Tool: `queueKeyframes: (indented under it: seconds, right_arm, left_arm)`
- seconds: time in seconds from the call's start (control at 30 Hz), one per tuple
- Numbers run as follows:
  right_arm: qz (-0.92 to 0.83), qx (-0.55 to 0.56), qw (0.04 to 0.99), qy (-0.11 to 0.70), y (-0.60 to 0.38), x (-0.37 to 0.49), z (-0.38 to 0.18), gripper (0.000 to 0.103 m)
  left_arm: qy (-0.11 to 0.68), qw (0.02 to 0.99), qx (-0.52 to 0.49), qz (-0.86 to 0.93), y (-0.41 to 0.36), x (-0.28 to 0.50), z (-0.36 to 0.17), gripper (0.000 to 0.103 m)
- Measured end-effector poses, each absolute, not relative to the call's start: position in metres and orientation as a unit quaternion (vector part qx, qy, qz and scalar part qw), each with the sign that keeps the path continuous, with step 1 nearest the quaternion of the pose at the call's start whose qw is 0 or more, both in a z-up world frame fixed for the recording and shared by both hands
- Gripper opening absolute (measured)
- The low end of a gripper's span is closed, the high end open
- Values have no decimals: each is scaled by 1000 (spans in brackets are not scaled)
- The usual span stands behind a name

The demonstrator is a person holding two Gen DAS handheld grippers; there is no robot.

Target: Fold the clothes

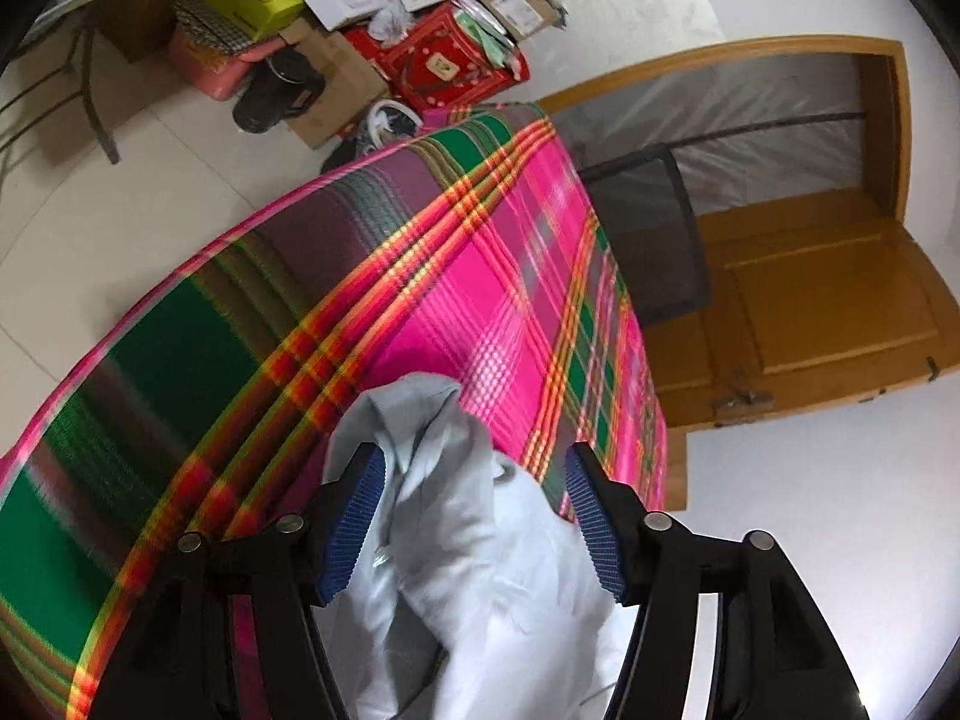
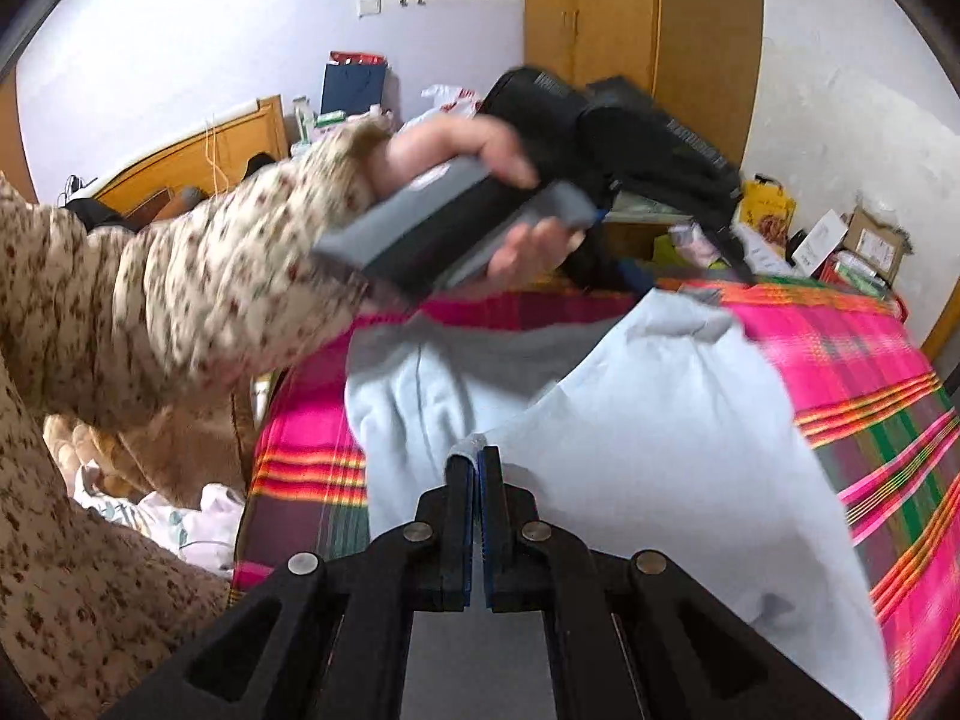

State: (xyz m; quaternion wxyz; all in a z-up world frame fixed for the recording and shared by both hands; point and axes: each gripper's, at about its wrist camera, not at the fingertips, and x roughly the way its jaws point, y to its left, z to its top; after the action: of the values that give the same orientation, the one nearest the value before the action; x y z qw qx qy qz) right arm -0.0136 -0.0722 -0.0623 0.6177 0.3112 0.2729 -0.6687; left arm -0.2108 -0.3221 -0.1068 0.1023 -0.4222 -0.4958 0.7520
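Right wrist view: pale blue garment (image 2: 630, 420) draped over a plaid bed cover (image 2: 870, 360), one edge pinched in the right gripper (image 2: 478, 459).

Right gripper's jaws are pressed together on a small fold of the garment's edge, and the cloth fans out from there across the near part of the cover toward its right side. Beyond it the person's left hand (image 2: 474, 180), in a floral sleeve (image 2: 198, 294), grips the other tool. From the left wrist view, the left gripper (image 1: 474, 468) stands spread, bunched garment (image 1: 456, 516) rising between its blue pads (image 1: 354, 516); whether they touch it cannot be told. Bare plaid cover (image 1: 300, 300) runs ahead to its far edge, with open floor (image 1: 138, 192) left of it, boxes (image 1: 372, 30) piled beyond, and a black chair (image 1: 648, 240) and a wooden door (image 1: 822, 288) close on the right.
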Motion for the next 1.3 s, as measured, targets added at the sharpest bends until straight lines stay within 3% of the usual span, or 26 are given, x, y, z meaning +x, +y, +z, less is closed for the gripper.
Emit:
queueKeyframes:
  seconds: [0.07,0.17,0.2,0.3,0.4,0.53,0.6,0.67,0.7,0.8,1.1,1.2,1.3]
  right_arm:
    - [-671,318,614,267,-73,-17,-65,2]
    - [-670,323,616,258,-71,-23,-65,2]
    - [-670,325,616,258,-71,-23,-66,2]
    - [-669,332,613,257,-69,-25,-70,2]
    - [-668,338,612,253,-67,-26,-73,3]
    - [-669,337,615,247,-65,-29,-72,3]
    - [-669,337,614,247,-65,-30,-73,3]
    - [-670,335,615,246,-69,-25,-73,3]
    - [-670,334,616,246,-68,-24,-73,3]
    - [-667,334,619,243,-66,-24,-74,2]
    - [-660,352,620,237,-67,-28,-84,3]
    - [-659,355,620,235,-71,-27,-84,3]
    - [-660,362,612,242,-75,-28,-87,4]
  left_arm:
    - [-498,98,-423,750,-325,-213,-107,60]
    - [-475,81,-428,765,-326,-215,-103,42]
    - [-470,80,-427,768,-326,-214,-102,29]
    - [-475,92,-428,763,-327,-216,-105,14]
    - [-464,76,-445,762,-326,-216,-110,13]
    - [-445,69,-457,767,-319,-217,-107,26]
    - [-434,61,-458,774,-316,-219,-102,26]
    - [-433,64,-446,781,-315,-221,-98,17]
    - [-441,70,-443,777,-318,-222,-98,5]
    - [-446,75,-423,785,-330,-218,-94,3]
    - [-562,117,-411,708,-355,-222,-140,2]
    - [-548,118,-412,718,-351,-220,-138,3]
    - [-516,109,-418,740,-345,-220,-123,11]
